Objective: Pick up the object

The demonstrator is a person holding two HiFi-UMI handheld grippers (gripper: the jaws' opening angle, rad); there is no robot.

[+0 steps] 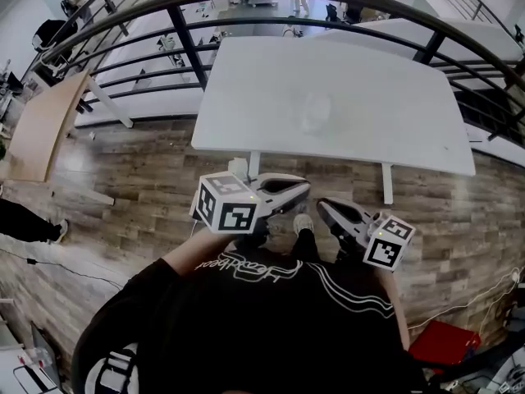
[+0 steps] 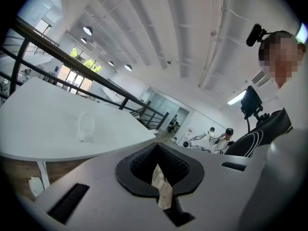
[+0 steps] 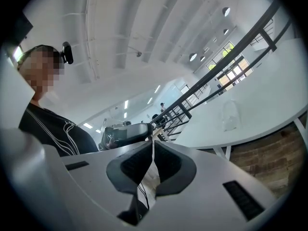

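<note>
Cup (image 1: 316,112) is the target here, and it's a clear one, so it nearly vanishes against the white surface (image 1: 246,97). The left tool (image 1: 302,190) has its pads pressed together with nothing in them. Same story for the right tool (image 1: 323,207): pinched closed and empty. Both hang off the surface, on its near side, over the wood floor (image 1: 148,187), with their tips almost meeting.

The cup sits pretty much straight ahead of where the tips meet. It's past the surface's near edge, around the middle of the surface, with nothing beside it. It looks like it's standing upright, so its long axis is vertical, though it's faint enough that I wouldn't swear to it.

Neither hand has a real head start; I'd guess the left is nearer by a hair. Whichever goes will have to spread its pads before reaching in over the near edge.
</note>
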